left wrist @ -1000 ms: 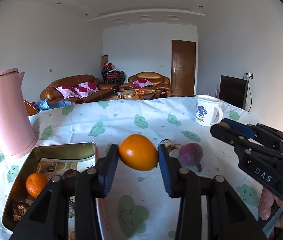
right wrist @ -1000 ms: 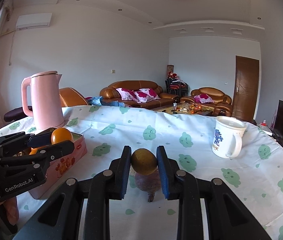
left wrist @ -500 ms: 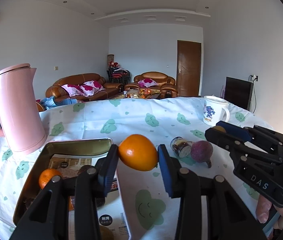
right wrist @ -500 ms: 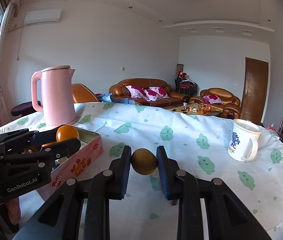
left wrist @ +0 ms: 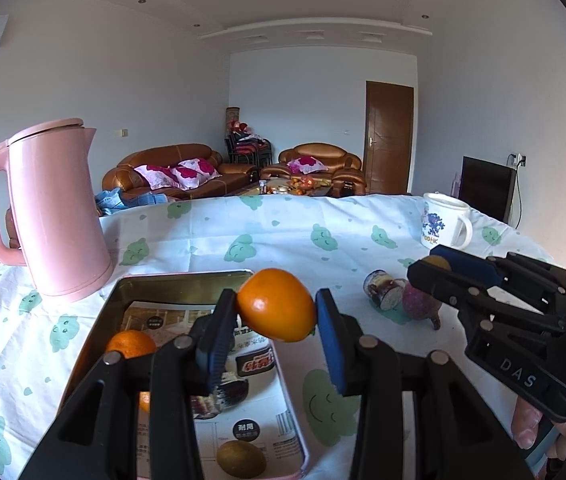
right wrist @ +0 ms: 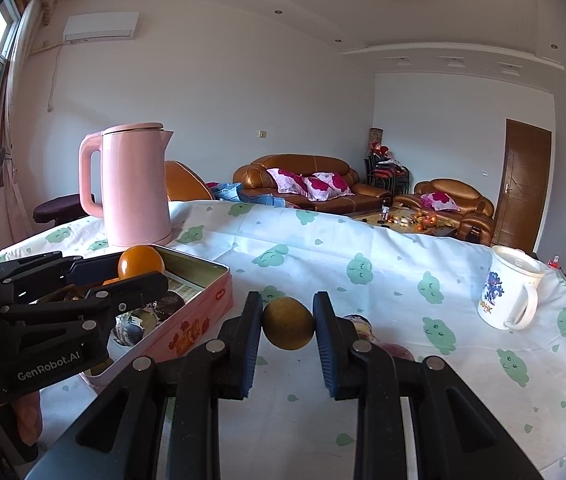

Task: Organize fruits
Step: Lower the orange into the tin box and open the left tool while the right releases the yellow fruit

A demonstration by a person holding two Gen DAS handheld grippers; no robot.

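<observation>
Above the near right edge of the pink tin [left wrist: 187,280], the left gripper [left wrist: 275,322] is clamped on an orange [left wrist: 277,305], held clear of the tin's floor. Inside the tin lie a smaller orange [left wrist: 131,345] at the left and a brown kiwi [left wrist: 241,459] at the near end. To the right, the right gripper [right wrist: 287,328] is clamped on a dull yellow-brown fruit [right wrist: 289,322] — held above the cloud-print tablecloth [right wrist: 363,240]. A purple fruit [left wrist: 421,304] and a small jar [left wrist: 381,295] lie on the cloth — near the tin's right. A pink kettle [left wrist: 53,216] stands far left, a white mug [left wrist: 445,222] far right.
</observation>
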